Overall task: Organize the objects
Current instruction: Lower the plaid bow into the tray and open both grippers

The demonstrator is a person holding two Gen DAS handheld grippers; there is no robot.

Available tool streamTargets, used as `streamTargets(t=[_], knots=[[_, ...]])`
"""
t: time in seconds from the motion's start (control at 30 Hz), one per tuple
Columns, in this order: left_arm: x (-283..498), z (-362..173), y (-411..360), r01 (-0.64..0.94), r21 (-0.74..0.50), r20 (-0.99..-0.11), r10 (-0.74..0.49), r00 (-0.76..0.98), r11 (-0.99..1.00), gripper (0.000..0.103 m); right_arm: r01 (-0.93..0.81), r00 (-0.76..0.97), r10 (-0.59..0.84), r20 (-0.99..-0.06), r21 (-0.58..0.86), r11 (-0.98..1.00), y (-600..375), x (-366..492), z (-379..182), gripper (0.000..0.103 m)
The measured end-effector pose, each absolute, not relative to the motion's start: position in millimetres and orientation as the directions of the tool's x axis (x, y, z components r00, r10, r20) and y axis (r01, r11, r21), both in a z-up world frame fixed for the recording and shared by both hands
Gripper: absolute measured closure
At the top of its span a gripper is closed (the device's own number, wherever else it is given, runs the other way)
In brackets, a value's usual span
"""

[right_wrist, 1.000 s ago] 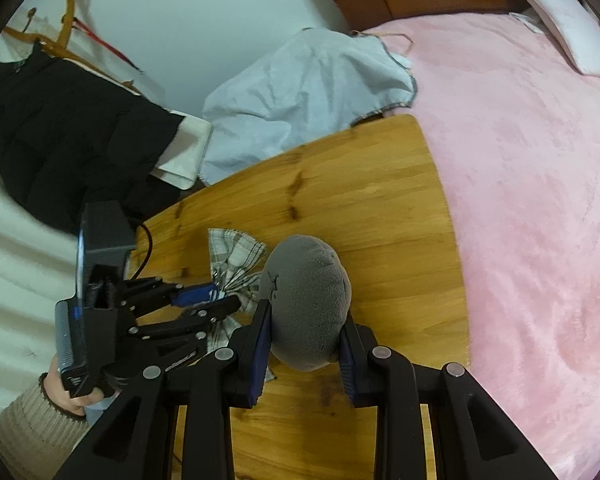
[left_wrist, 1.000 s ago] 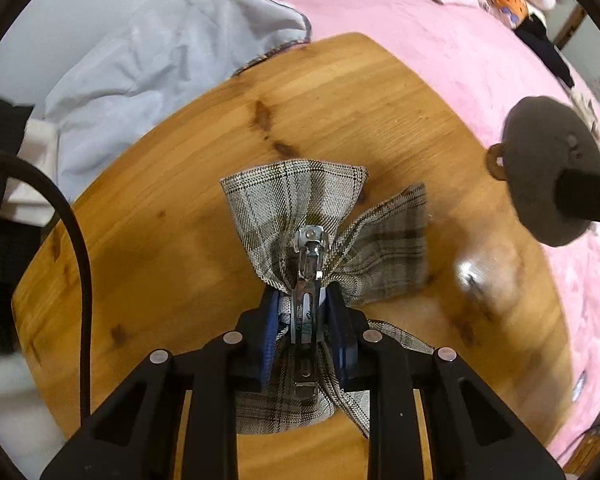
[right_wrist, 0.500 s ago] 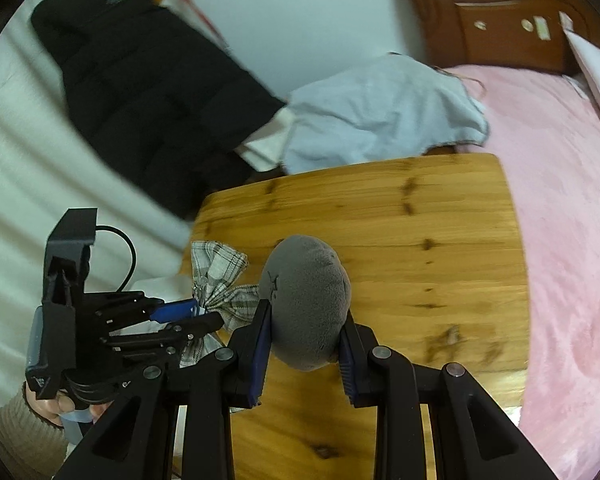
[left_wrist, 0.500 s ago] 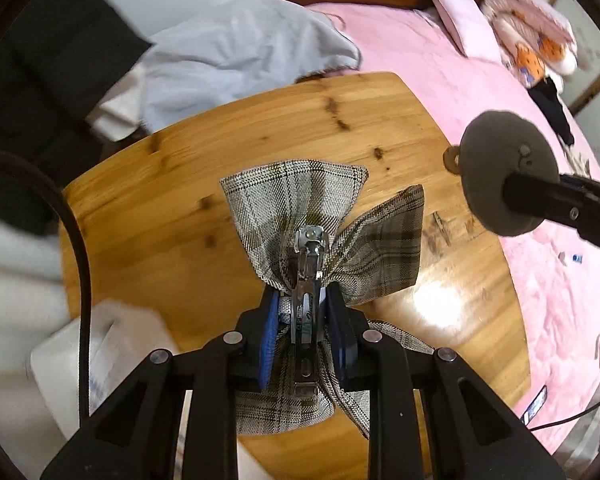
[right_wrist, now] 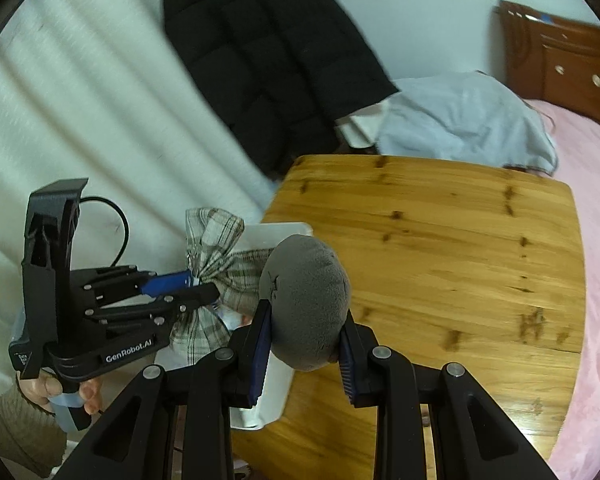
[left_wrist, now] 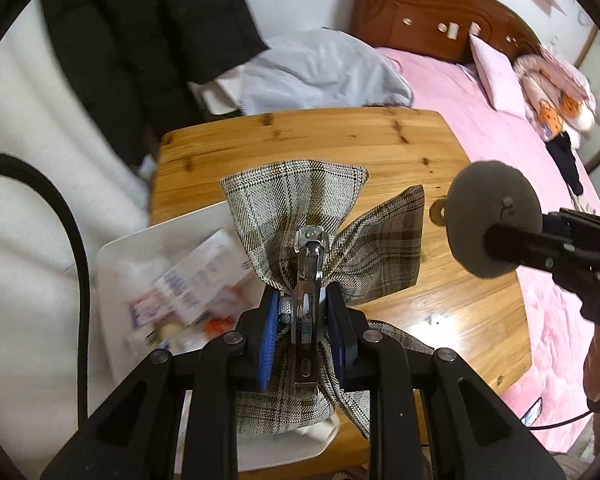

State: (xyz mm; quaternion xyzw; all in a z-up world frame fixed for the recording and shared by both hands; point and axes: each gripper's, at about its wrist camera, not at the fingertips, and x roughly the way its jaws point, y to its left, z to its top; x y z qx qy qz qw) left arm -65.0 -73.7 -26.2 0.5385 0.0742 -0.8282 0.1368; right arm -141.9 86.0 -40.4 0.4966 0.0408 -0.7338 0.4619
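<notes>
My left gripper is shut on a plaid fabric bow hair clip, pinching its metal clip at the knot and holding it above a white tray. It also shows in the right wrist view. My right gripper is shut on a round grey plush pad and holds it above the tray's edge; the pad also shows in the left wrist view. The left gripper sits just left of the pad.
The white tray holds several small packets and sits on the left end of a wooden table. A small brown ring-shaped thing lies on the table. A pink bed, a pale blue cloth and a black coat surround the table.
Both grippers have swung left with their objects, from over the table's middle to over the white tray, which has come into view. Both grips are unchanged.
</notes>
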Motion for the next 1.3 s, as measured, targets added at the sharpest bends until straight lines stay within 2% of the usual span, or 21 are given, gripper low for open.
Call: streamTargets(t=[0.33, 0.67, 0.97, 1.3], knots=[[-4.7, -27.5, -120.3, 0.43, 0.023, -0.903, -0.203, -0.379, -0.903, 0.078, 0.774, -0.059, -0.6, -0.798, 0.344, -0.533, 39.8, -86.2, -41.7, 0.072], [22.7, -31.0, -164.9, 0.526, 0.013, -0.895, -0.245, -0.373, -0.851, 0.078, 0.81, -0.051, -0.517, -0.854, 0.267, -0.522, -0.6, -50.0, -65.6, 0.071], [14.9, -31.0, -181.6, 0.526, 0.02, -0.89, -0.255, -0.378, -0.85, 0.078, 0.801, -0.064, -0.444, -0.894, 0.22, -0.557, -27.6, -47.2, -92.7, 0.07], [5.0, -34.9, -193.4, 0.516, 0.041, -0.895, -0.261, -0.362, -0.855, 0.078, 0.804, -0.055, -0.428, -0.902, 0.214, -0.554, -55.2, -50.5, -101.2, 0.066]])
